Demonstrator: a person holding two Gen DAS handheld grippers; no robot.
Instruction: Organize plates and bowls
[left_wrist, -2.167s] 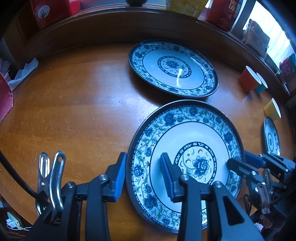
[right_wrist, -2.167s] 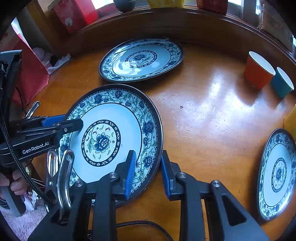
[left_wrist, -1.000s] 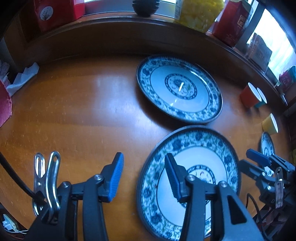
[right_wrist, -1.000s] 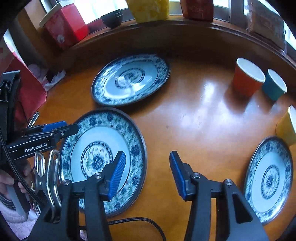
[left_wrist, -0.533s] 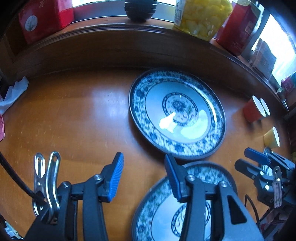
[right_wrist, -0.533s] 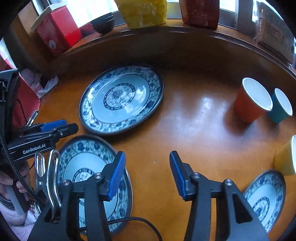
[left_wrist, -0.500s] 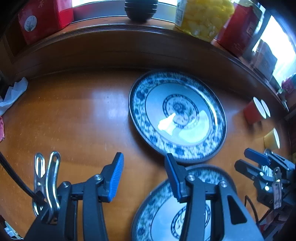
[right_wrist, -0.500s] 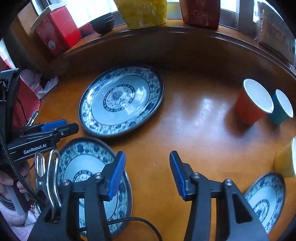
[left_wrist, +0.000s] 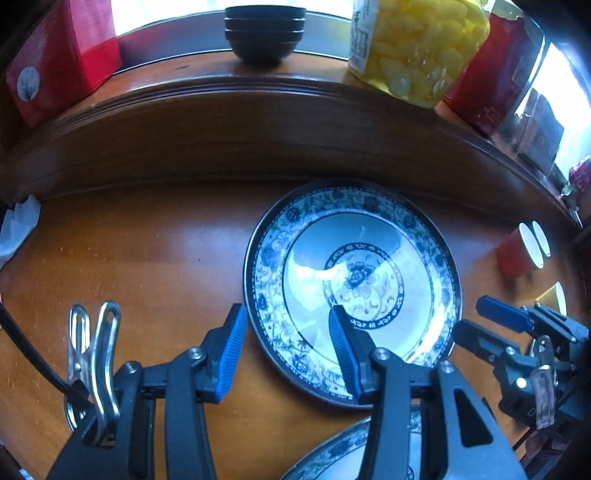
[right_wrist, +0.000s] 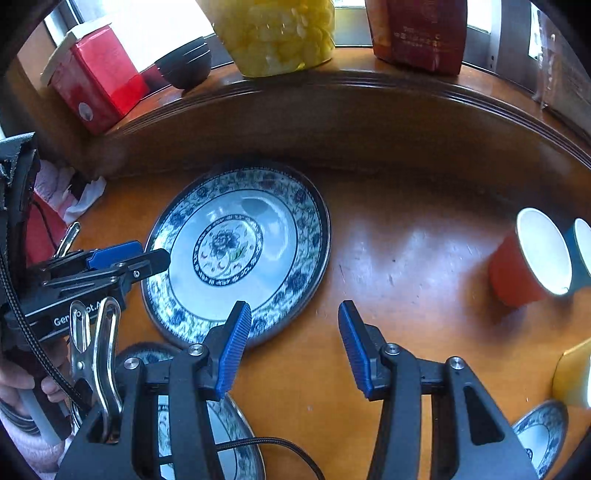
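On the ledge (left_wrist: 184, 107), a jar (left_wrist: 413, 48) holds yellow pieces; both tools (left_wrist: 284, 350) (right_wrist: 291, 347) gape, grasping nothing.

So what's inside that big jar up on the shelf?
The big jar is packed with pale yellow chunks in clear liquid; what food they are, I cannot tell. Its top is cut off by the picture's edge, and a white label hides part of one side.
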